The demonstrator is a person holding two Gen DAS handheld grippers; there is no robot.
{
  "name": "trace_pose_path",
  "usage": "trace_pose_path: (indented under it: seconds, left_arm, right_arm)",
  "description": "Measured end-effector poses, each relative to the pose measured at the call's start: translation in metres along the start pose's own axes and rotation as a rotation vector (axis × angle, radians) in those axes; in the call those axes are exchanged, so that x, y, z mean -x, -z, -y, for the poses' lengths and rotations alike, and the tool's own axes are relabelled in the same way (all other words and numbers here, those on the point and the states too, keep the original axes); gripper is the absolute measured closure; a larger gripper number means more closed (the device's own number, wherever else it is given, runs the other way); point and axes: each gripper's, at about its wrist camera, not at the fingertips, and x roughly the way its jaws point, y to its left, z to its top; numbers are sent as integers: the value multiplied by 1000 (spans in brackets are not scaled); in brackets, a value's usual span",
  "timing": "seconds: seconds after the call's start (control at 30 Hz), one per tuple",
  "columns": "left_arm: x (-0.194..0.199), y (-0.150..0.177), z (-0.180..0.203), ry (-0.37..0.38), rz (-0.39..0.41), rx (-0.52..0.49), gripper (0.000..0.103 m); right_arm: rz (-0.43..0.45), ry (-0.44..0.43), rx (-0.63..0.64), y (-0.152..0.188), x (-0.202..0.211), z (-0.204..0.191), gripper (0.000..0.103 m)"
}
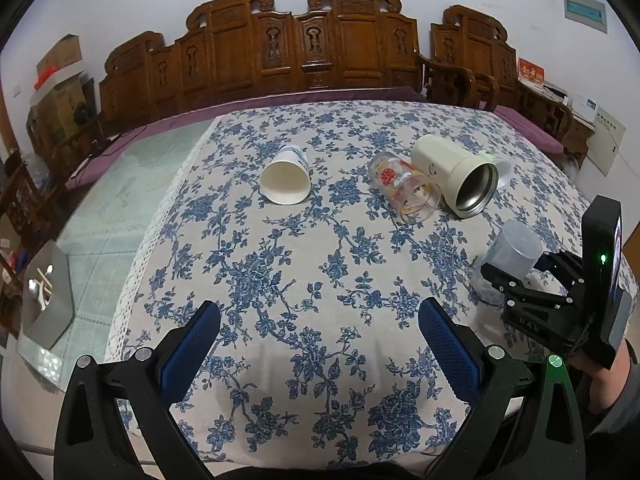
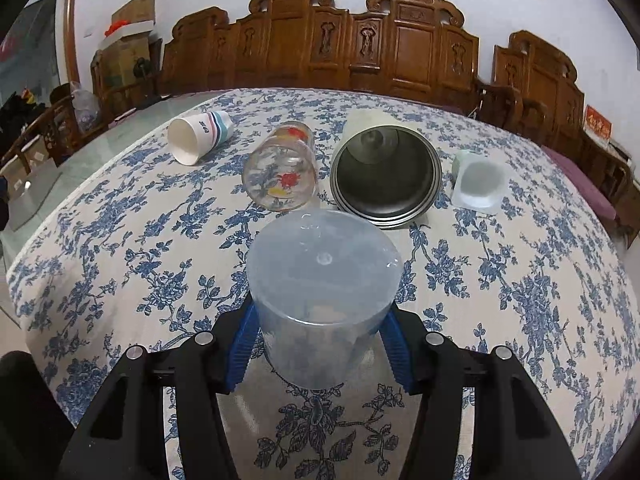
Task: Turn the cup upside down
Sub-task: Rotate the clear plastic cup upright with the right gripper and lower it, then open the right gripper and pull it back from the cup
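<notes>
My right gripper is shut on a translucent bluish plastic cup, held with its closed base pointing up and away, over the flowered tablecloth. It also shows in the left wrist view at the right. My left gripper is open and empty above the near part of the table. A white paper cup, a printed glass and a cream steel-lined tumbler lie on their sides farther back.
A small pale plastic cup lies on its side right of the tumbler. Carved wooden benches stand behind the table. The glass tabletop's bare part runs along the left, with a metal tray on it.
</notes>
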Motion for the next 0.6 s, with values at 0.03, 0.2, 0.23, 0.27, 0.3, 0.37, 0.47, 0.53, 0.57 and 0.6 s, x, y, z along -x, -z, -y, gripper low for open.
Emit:
trace_pose_path:
  seconds: [0.03, 0.2, 0.23, 0.27, 0.3, 0.37, 0.47, 0.53, 0.57, 0.6]
  left_arm:
    - [1, 0, 1, 1, 1, -1, 7]
    - [4, 0, 5, 4, 8, -4, 7]
    - [5, -1, 6, 3, 10, -6, 7]
    - [6, -1, 8, 2, 13, -10, 7]
    - [7, -1, 10, 0, 17, -13, 7]
    - [11, 0, 12, -1, 26, -16, 7]
    - [20, -2, 18, -2, 50, -15, 7]
    - [32, -2, 24, -7, 88, -3, 7]
    - [35, -3, 26, -5, 96, 3, 7]
    - [40, -2, 30, 1, 109, 9, 7]
  right_arm:
    - [-6, -6, -4, -1, 0, 0, 44]
    - [-24, -39, -4, -4, 2, 0, 39]
    - [-24, -51, -2, -4, 3, 0, 35]
    - [-25, -59, -1, -4, 5, -1, 32]
    - [-22, -62, -3, -4, 6, 0, 31]
    - [-15, -78, -14, -3, 13, 2, 27]
    - [0, -94, -35, 0, 28, 5, 20]
    - [23, -98, -52, 1, 44, 10, 17]
    - [33, -102, -65, 2, 53, 14, 15]
    - [43, -107, -77, 2, 61, 17, 14]
